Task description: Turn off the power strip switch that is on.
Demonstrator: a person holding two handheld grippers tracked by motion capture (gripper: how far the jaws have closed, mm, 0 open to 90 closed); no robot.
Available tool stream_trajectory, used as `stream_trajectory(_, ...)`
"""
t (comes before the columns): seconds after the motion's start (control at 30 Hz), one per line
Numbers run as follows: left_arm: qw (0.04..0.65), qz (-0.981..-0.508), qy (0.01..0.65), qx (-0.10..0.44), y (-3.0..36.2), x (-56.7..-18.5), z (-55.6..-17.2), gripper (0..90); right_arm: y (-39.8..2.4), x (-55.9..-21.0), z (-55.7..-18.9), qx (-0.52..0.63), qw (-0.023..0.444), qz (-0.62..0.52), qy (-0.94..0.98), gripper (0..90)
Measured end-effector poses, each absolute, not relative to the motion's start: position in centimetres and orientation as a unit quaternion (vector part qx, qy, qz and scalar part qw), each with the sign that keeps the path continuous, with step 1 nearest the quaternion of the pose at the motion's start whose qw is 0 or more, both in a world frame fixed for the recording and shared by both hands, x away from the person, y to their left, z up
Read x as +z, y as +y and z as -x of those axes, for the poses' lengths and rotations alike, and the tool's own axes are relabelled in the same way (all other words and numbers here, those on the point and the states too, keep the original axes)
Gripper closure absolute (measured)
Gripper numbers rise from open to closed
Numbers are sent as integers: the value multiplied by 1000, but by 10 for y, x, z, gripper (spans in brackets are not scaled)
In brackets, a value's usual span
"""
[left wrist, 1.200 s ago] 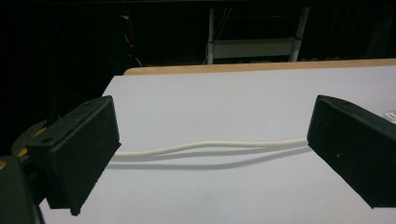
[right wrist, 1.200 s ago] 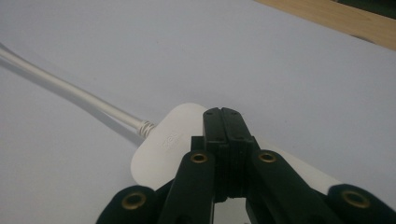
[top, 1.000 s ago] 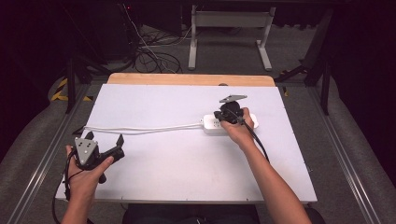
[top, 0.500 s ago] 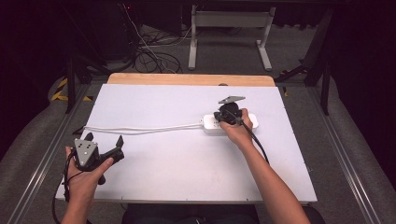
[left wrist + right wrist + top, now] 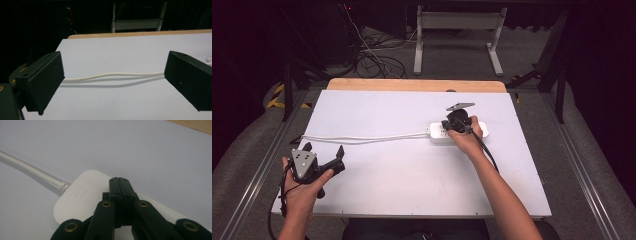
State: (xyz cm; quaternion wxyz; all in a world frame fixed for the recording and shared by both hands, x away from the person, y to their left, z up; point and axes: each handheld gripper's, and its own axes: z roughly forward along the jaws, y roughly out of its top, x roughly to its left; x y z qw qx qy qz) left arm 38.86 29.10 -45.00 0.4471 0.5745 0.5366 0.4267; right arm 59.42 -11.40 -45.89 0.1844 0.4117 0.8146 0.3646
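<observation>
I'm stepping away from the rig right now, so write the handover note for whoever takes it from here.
Right gripper: jaws shut with nothing between them, tips resting over the cord end of the white plastic power strip, which lies flat on the right half of the white table.
Left gripper: open wide, holding nothing, held above the table's near left corner.
The strip's white round cord runs left across the table, beyond the open jaws and untouched.
Done: right gripper is on the strip.
Left: probably grasping the cord with the left gripper.
</observation>
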Motion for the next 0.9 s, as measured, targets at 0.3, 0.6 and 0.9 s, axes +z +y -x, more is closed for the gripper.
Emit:
stream_trajectory(0.3,448,-573,539,424,292,-450,-390,36,-99,-451,-596,304,208,-401,839,900)
stream_trajectory(0.6,450,-573,540,422,292,-450,-390,37,-93,-443,-606,267,180,-414,852,900)
stream_trajectory(0.9,453,-572,539,420,292,-449,-390,38,-94,-441,-607,261,171,-423,851,900)
